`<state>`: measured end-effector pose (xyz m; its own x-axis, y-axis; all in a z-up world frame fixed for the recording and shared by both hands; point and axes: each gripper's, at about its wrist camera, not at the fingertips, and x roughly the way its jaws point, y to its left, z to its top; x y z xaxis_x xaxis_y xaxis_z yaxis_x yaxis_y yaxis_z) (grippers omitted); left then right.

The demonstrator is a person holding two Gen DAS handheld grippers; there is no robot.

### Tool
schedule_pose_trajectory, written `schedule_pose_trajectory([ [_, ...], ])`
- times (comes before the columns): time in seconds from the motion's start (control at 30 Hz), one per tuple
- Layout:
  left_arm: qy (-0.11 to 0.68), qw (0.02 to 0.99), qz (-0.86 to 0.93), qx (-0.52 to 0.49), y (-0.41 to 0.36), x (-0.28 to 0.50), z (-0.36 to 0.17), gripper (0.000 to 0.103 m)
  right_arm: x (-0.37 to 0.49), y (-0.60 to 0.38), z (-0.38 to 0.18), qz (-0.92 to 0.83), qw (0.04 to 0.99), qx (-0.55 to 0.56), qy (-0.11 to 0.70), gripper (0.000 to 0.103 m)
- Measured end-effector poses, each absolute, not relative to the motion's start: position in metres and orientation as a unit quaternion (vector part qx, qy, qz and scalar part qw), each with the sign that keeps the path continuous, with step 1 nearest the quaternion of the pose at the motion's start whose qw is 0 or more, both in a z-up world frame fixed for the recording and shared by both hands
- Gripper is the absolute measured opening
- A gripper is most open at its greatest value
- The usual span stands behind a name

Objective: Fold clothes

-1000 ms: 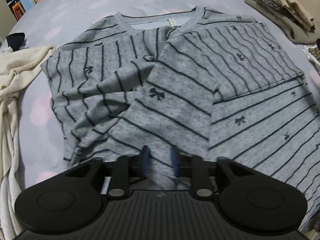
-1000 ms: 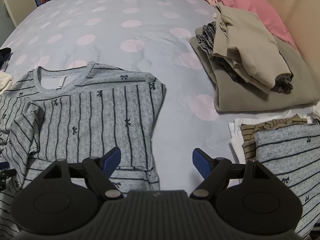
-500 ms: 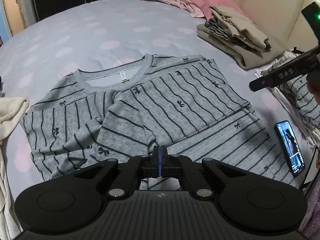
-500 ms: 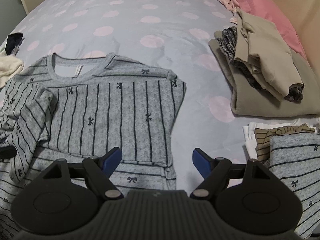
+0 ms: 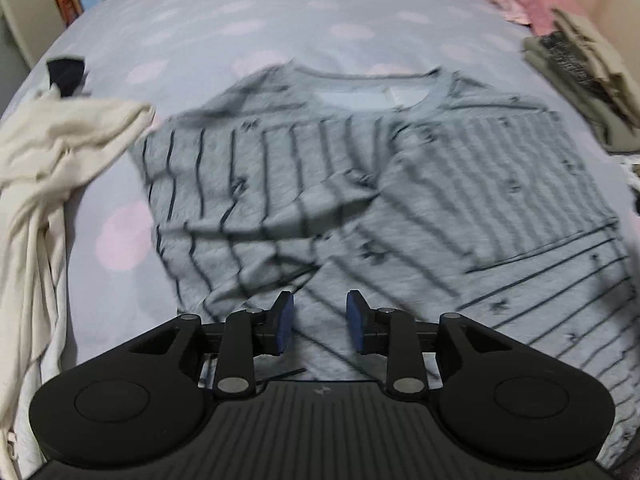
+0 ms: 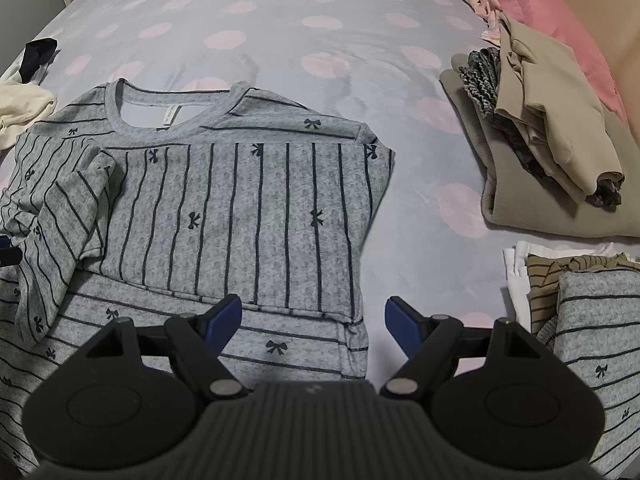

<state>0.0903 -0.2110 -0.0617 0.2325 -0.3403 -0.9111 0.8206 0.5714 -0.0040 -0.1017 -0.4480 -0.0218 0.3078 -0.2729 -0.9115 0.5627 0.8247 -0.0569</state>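
Shirt [image 6: 240,208] hem edge under right gripper [image 6: 312,322], jaws apart

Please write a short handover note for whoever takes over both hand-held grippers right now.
Left hand-held gripper: jaws opening, nothing pinched between them, over the lower part of the grey striped top.
Right hand-held gripper: open and empty, over the top's lower right edge.
The top lies flat on the bed, neckline away from you.
Done: both sides, with their sleeves, are folded in over the body; the one nearer the cream garment lies rumpled.
Left: smooth that sleeve, fold the hem up toward the neckline, then probably add it to the folded stack beside the right gripper.
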Motion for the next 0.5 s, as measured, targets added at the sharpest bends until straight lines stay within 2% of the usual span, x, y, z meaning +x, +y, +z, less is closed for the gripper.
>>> schedule_pose_trajectory([
  [0.13, 0.498, 0.737, -0.382, 0.25, -0.21, 0.095, -0.076, 0.023, -0.101, -0.445, -0.022, -0.259, 0.798, 0.135, 0.527, 0.081],
  [0.2, 0.493, 0.736, -0.385, 0.257, -0.212, 0.092, -0.075, 0.003, -0.1, -0.444, -0.022, -0.257, 0.798, 0.133, 0.528, 0.081],
  [0.37, 0.483, 0.733, -0.41, 0.247, -0.212, 0.084, -0.059, 0.001, -0.1, -0.445, -0.023, -0.26, 0.796, 0.131, 0.531, 0.081],
  [0.5, 0.474, 0.716, -0.469, 0.207, -0.214, 0.069, -0.026, 0.001, -0.103, -0.447, -0.02, -0.26, 0.799, 0.13, 0.526, 0.081],
])
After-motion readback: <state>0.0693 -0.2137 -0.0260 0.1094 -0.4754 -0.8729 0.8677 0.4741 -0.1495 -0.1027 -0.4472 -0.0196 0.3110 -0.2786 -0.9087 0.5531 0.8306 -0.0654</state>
